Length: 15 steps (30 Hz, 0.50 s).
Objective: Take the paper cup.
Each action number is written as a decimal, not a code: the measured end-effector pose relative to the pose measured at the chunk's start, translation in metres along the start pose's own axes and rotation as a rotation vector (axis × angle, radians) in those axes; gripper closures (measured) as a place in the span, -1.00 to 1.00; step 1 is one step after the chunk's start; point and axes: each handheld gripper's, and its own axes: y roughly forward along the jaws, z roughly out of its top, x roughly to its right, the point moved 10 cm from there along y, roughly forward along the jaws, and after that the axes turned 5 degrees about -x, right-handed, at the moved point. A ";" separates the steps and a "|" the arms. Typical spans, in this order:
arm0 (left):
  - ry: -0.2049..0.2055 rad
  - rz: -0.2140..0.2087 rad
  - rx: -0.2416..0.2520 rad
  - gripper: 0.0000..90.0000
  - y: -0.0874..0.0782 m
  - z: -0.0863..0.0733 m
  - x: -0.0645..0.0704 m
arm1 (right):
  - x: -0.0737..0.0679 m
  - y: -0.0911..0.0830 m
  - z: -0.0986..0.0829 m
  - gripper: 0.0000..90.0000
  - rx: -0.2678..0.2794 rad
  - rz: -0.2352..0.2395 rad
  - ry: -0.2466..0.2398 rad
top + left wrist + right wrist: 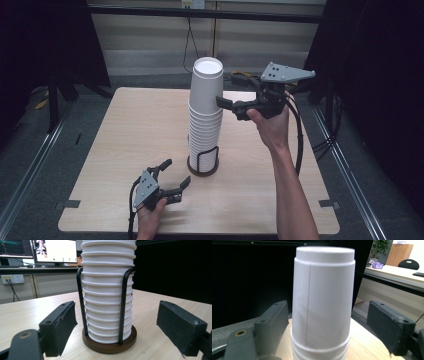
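Observation:
A tall stack of upturned white paper cups [205,117] stands in a black wire holder [203,159] on a round brown base, at the middle of the table. My right gripper [220,98] is raised beside the top cup [206,80], open. In the right gripper view its jaws [328,317] flank the top cup [324,295] with a gap on each side. My left gripper [177,171] rests low at the front left, open, and points at the holder. In the left gripper view the stack [107,297] and its base [110,346] lie between and beyond the open jaws [117,315].
The light wooden table [140,125] has bare room all round the holder. Black cables trail from the right gripper [299,135] off the table's right side. Monitors [56,251] stand on a desk beyond the table. Dark curtains hang at both sides.

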 end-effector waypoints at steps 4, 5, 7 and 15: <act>0.001 0.000 0.000 -0.65 0.000 0.000 0.000 | 0.000 0.002 0.008 -0.56 0.003 0.016 -0.004; 0.000 0.000 0.000 -0.65 0.000 0.000 0.000 | -0.001 0.003 0.011 -0.52 0.009 0.014 -0.008; 0.000 0.000 0.000 -0.65 0.000 0.000 0.000 | -0.001 0.006 0.016 -0.51 0.006 0.020 -0.013; 0.001 -0.001 0.000 -0.65 0.000 0.000 0.000 | -0.004 0.027 0.028 -0.65 -0.058 0.055 -0.006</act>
